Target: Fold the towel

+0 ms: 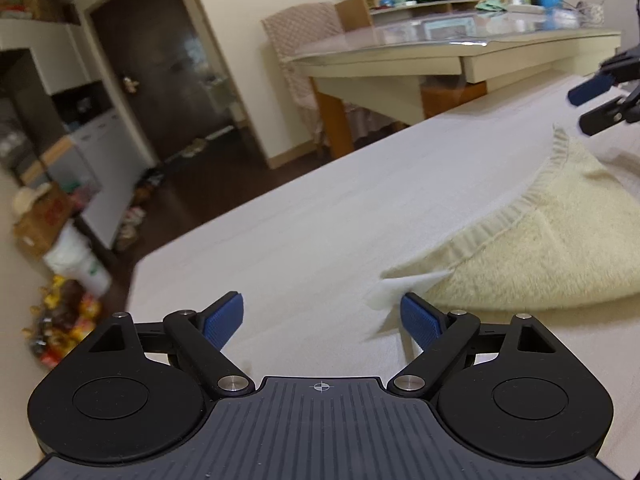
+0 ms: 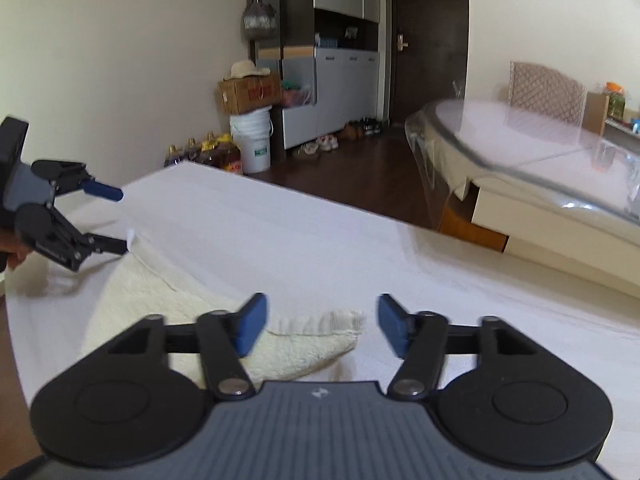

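Left wrist view: left tool (image 1: 322,316) wide, nothing between the pads, low over the white bench (image 1: 280,240). Towel (image 1: 540,248) heaped at right of frame, cream and fluffy, one thin corner poking out just beside the right-hand pad (image 1: 420,320) but not pinched. Right tool (image 1: 588,108) at far right edge, spread, hanging above the towel's far hem.

Right wrist view: right tool (image 2: 318,326) partly spread, gripping nothing; towel (image 2: 168,300) at lower left, its corner lying below and between the fingers, loose. Left tool (image 2: 122,220) at left edge, spread, lower finger (image 2: 106,243) at the towel's far corner.

Risks, as judgement: closing on the thin tip alone, and losing it on the lift. Pinching the bench cover together with the pile, since both are pale and soft. Lifting the two corners unevenly, leaving a skewed fold. Catching one layer only, if the heap is already doubled. Dragging the towel toward the bench edge.
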### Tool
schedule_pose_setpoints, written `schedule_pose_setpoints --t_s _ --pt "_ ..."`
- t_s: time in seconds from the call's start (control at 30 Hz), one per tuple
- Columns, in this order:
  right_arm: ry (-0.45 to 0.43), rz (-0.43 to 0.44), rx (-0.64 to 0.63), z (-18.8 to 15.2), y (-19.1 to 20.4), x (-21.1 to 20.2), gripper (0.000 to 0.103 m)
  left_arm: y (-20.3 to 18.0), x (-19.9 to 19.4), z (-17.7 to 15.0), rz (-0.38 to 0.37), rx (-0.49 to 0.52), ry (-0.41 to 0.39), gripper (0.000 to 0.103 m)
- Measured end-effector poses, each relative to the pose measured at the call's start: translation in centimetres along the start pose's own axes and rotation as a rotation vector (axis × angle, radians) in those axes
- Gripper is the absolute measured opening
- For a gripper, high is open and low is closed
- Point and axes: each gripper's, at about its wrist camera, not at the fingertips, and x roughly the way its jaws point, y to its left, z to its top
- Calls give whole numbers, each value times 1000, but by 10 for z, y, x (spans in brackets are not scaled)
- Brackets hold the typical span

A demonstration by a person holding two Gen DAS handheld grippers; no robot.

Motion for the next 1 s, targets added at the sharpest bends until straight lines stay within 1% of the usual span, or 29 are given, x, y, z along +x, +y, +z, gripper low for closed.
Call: schedule_pose_setpoints --t_s 0.07,0.13,0.2,0.27,0.33,0.43,0.6,0.7,0.77,0.8,0.87,1.0 --pt "11 10 -44 -2 12 -2 70 -3 -9 1 0 -18 -23 92" --pt "26 6 -102 -1 22 1 70 -9 -12 9 -27 -31 -45 92" --pt "34 -9 -140 4 29 10 70 -19 -6 18 -39 -12 -44 92" --pt "53 -31 -177 9 32 22 70 -29 4 25 -32 24 -29 92" --pt "83 -90 -232 13 29 40 70 -38 15 30 -17 57 -11 92" --pt "139 -138 -249 13 19 56 69 -39 26 32 -18 47 7 94" --pt "133 -132 -172 0 10 48 70 -31 28 29 -48 -15 25 94" --pt "109 -118 -142 -2 7 46 70 -28 25 27 -50 -51 25 93" --pt "80 -107 -94 1 1 40 71 -25 18 25 -45 -93 15 93" --pt "66 -95 -69 4 -1 35 72 -23 13 24 -41 -118 10 93" --pt "37 -63 -26 5 -1 17 78 -20 1 21 -30 -174 6 93" --pt "-3 -20 39 -6 8 -16 88 -24 -25 11 -18 -266 8 94"
